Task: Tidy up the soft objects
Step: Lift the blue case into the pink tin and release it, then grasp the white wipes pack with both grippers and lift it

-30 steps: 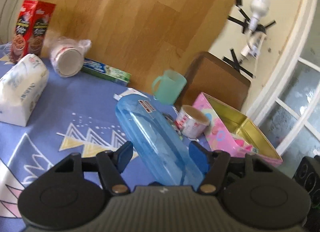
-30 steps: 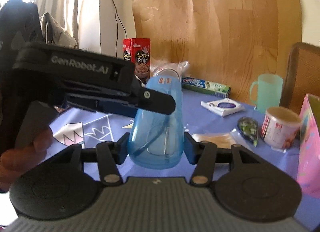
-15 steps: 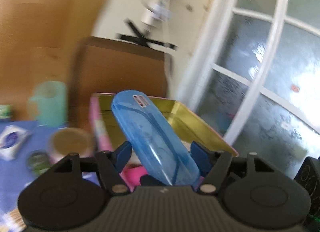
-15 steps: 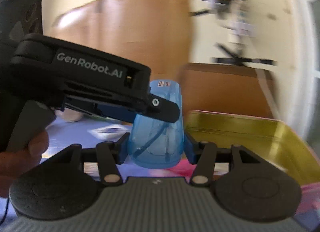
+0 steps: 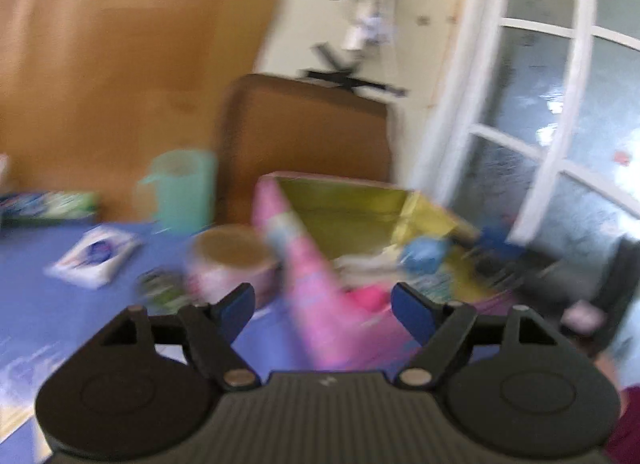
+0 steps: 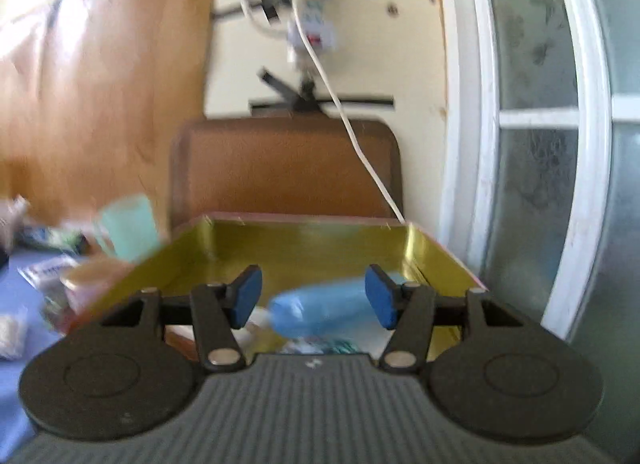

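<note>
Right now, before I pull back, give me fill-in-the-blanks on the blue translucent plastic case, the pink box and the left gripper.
1. The blue translucent plastic case lies ____ the pink box.
2. The box is lined in ____.
3. The left gripper, its jaws opening, holds ____.
4. In the left wrist view, the pale green plastic mug stands to the box's ____.

Missing words: inside; gold; nothing; left

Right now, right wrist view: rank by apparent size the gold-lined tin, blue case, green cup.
1. gold-lined tin, clearly largest.
2. blue case, lying inside the tin.
3. green cup, smallest, though blurred, farther back and partly hidden, so close to the case.
</note>
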The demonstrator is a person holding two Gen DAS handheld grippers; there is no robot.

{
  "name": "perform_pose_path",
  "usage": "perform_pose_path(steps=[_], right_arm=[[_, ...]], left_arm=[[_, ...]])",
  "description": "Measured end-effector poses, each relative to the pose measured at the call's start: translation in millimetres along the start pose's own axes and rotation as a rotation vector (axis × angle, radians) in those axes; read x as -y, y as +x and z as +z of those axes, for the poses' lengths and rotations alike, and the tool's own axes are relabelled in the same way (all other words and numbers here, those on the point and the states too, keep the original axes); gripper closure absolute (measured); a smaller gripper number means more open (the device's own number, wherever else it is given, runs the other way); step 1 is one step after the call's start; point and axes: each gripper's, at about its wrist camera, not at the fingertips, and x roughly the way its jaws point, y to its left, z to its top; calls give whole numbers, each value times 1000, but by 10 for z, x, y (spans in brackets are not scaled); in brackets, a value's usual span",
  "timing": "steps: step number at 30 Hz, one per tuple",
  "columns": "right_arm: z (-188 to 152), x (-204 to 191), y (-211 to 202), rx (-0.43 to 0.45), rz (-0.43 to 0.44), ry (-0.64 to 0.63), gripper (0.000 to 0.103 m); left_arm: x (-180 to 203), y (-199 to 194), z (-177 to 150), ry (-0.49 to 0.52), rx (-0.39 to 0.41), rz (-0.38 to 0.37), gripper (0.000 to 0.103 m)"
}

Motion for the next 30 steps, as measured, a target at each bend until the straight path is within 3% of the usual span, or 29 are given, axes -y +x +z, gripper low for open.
perform_pose_path(steps=[3, 5, 9, 12, 15, 18, 24, 26, 28, 30], right_arm=[[176, -295, -139, 28, 123, -7, 43], [270, -528, -130, 1, 242, 11, 43], [402, -1099, 134, -162, 507, 87, 41], [428, -1624, 492, -304, 613, 142, 31], [434, -2174, 886, -391, 578, 135, 22], [336, -2621, 1337, -490, 507, 116, 14], [-44, -2981, 2157, -712, 309, 123, 10], [-85, -3080, 2211, -695, 292, 76, 5], [-102, -3282, 2186, -702, 316, -59, 7], [-94, -3417, 2058, -699, 390, -158, 24]], left_arm=[[-439, -242, -216, -57, -12, 116, 25], [-757, -374, -349, -103, -18, 213, 25], [-1359, -687, -556, -165, 9, 382, 25], [-1667, -818, -663, -217, 41, 453, 25], [-1862, -906, -770, -316, 74, 421, 25], [-1894, -1005, -804, -332, 117, 394, 25], [-1887, -1012, -811, -333, 155, 357, 25], [-1898, -1025, -830, -340, 166, 353, 25], [-1916, -1062, -846, -354, 191, 350, 25], [-1950, -1106, -863, -378, 221, 350, 25]])
